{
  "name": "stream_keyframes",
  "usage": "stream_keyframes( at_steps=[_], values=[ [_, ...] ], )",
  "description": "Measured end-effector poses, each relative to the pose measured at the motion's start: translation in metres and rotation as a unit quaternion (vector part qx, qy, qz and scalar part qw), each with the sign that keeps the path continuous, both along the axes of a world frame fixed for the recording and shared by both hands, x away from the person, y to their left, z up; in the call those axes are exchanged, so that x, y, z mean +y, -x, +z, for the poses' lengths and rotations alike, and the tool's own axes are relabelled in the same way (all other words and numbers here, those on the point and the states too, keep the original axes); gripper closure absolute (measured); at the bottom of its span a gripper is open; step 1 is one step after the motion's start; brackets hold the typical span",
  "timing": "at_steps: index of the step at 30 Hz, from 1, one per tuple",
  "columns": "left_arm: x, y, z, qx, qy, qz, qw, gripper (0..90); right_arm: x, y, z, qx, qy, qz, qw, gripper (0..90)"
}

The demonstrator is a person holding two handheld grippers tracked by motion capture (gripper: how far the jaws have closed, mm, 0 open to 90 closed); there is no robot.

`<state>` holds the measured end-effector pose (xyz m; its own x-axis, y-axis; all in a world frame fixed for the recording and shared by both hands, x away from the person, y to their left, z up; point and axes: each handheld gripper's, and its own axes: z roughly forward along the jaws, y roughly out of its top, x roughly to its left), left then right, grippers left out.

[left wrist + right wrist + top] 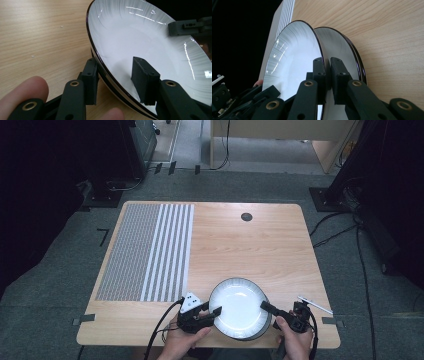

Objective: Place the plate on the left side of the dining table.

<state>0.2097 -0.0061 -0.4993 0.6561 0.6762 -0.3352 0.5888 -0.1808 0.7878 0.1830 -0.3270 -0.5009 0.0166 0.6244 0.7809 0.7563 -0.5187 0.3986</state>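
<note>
Top plate (294,62): white with a dark rim, lifted at its right edge off the stack, at the near edge of the table (260,245), right of centre
Lower plates (343,50): stacked under it, lying flat on the wood, their dark rims showing on the right
Right gripper (270,308): jaws clamped together on the right rim of the top plate, one pad inside, one under it
Left gripper (212,311): jaws astride the left rim of the stack, one pad outside against the stacked edges, one above the white inside, a gap there, so not pressing
Striped mat (150,250): grey and white, far left of the table, well apart from the plates
Pen (315,305): lying near the right edge, just beyond the right hand (295,340)
</note>
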Motion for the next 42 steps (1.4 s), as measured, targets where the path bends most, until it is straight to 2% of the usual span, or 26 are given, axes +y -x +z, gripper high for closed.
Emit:
stream_keyframes(
  at_steps=[6, 9, 15, 21, 29, 32, 37, 42],
  values=[
    [0.003, -0.001, 0.004, 0.003, 0.003, 0.001, 1.0, 58.5, 0.0, 0.0, -0.003, 0.009, -0.02, -0.002, 0.9998, 83.7],
    [0.005, 0.0, 0.009, 0.002, 0.003, 0.002, 1.0, 59.2, 0.002, 0.0, 0.0, 0.007, -0.021, -0.002, 0.9997, 83.8],
    [0.017, -0.004, 0.02, 0.004, 0.015, 0.019, 0.9997, 62.8, 0.011, -0.003, 0.008, 0.004, -0.036, 0.006, 0.9993, 83.4],
    [0.029, -0.008, 0.028, 0.007, 0.015, 0.024, 0.9996, 64.1, 0.023, -0.009, 0.017, 0.001, -0.028, 0.012, 0.9995, 83.5],
    [0.051, -0.015, 0.04, 0.01, 0.016, 0.038, 0.9991, 65.2, 0.044, -0.022, 0.028, -0.006, -0.025, 0.022, 0.9994, 83.6],
    [0.062, -0.019, 0.044, 0.01, 0.022, 0.047, 0.9986, 65.9, 0.052, -0.027, 0.032, -0.012, -0.022, 0.028, 0.9993, 83.6],
    [0.08, -0.025, 0.05, 0.009, 0.033, 0.065, 0.9973, 67.7, 0.072, -0.04, 0.04, -0.02, -0.02, 0.039, 0.9988, 83.6],
    [0.101, -0.031, 0.055, 0.007, 0.049, 0.087, 0.995, 69.5, 0.091, -0.052, 0.045, -0.022, -0.023, 0.05, 0.9982, 83.7]
  ],
)
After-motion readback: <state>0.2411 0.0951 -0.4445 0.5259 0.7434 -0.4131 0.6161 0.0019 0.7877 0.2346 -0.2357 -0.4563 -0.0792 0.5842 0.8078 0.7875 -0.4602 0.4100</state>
